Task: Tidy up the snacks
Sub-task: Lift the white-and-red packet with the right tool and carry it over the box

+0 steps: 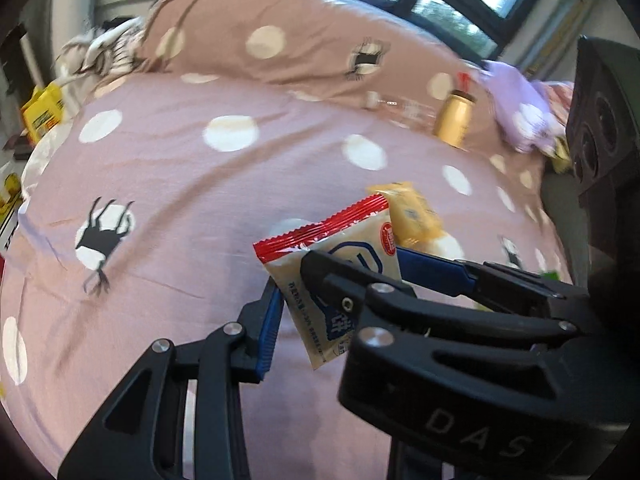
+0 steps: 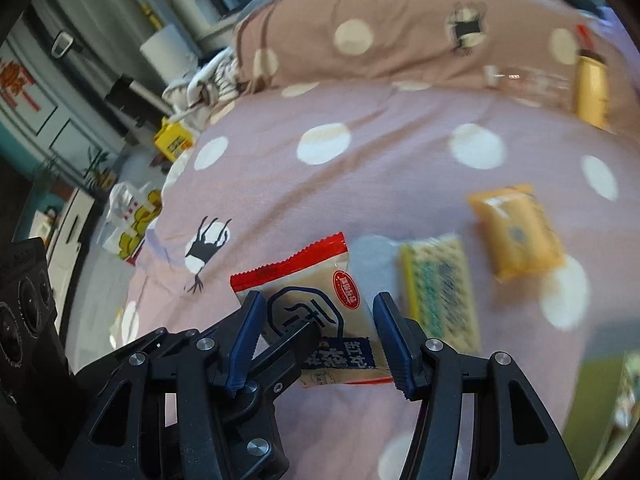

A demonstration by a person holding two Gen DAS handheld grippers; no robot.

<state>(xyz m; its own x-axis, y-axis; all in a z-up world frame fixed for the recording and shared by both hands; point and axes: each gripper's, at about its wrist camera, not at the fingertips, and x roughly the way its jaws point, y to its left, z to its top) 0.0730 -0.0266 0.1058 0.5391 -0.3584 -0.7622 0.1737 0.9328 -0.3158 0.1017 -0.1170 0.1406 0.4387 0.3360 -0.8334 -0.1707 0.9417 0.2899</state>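
A white snack packet with a red top edge and blue print (image 1: 340,264) (image 2: 320,304) is held above the pink dotted bedspread (image 1: 200,184). My left gripper (image 1: 316,276) is shut on it, one finger across its front. My right gripper (image 2: 320,332) is open, its blue pads either side of the same packet; whether they touch it I cannot tell. An orange-yellow snack packet (image 2: 516,232) (image 1: 412,216) and a green-and-yellow wafer packet (image 2: 440,288) lie on the bed beyond.
A gold can (image 1: 454,120) (image 2: 592,92) and a clear plastic bottle (image 2: 528,84) lie near the dotted pillow (image 1: 280,40). A lilac cloth (image 1: 520,116) is at the right. A yellow box (image 2: 172,140) and a printed bag (image 2: 128,224) sit beside the bed.
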